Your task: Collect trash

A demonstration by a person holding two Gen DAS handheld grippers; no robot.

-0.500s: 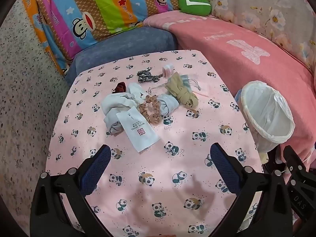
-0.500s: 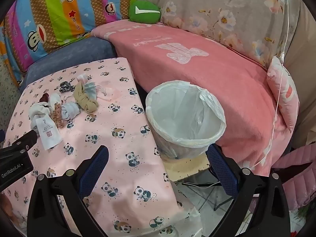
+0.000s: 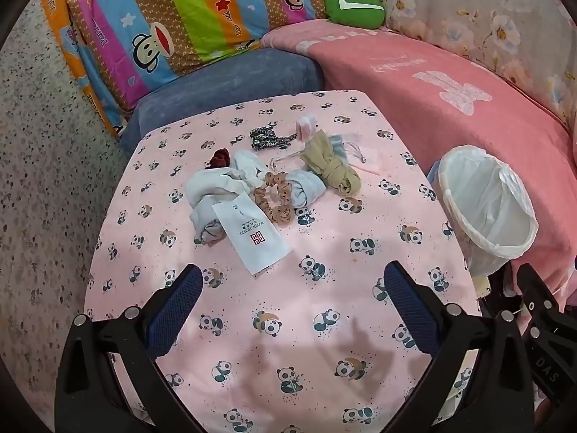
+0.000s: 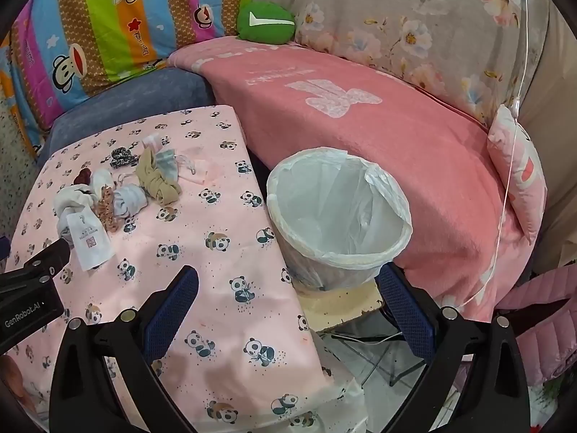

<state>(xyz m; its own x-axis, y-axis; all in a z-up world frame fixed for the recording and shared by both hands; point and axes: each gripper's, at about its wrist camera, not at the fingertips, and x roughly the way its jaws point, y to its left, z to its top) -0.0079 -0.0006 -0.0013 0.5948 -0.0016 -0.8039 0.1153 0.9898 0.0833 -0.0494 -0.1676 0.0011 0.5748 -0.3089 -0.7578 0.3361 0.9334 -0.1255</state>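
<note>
A pile of small items lies on the table with the pink panda cloth (image 3: 288, 324): a white paper packet with a red logo (image 3: 252, 234), pale crumpled cloths (image 3: 212, 191), a leopard-print scrunchie (image 3: 277, 198), a tan knotted stocking (image 3: 331, 169), a dark patterned hair tie (image 3: 267, 137) and a dark red scrunchie (image 3: 220, 157). My left gripper (image 3: 294, 287) hovers open over the cloth, just short of the packet. My right gripper (image 4: 288, 288) is open above the table's right edge, near the bin (image 4: 339, 216) lined with a white bag. The same pile (image 4: 119, 195) shows at the left of the right wrist view.
The bin (image 3: 487, 213) stands on a low board beside the table's right edge. A sofa with a pink blanket (image 4: 378, 126), a blue cushion (image 3: 230, 83), a striped monkey-print pillow (image 3: 173, 18) and a green plush (image 3: 355, 5) surround the table. The left gripper's body (image 4: 29, 288) shows at left.
</note>
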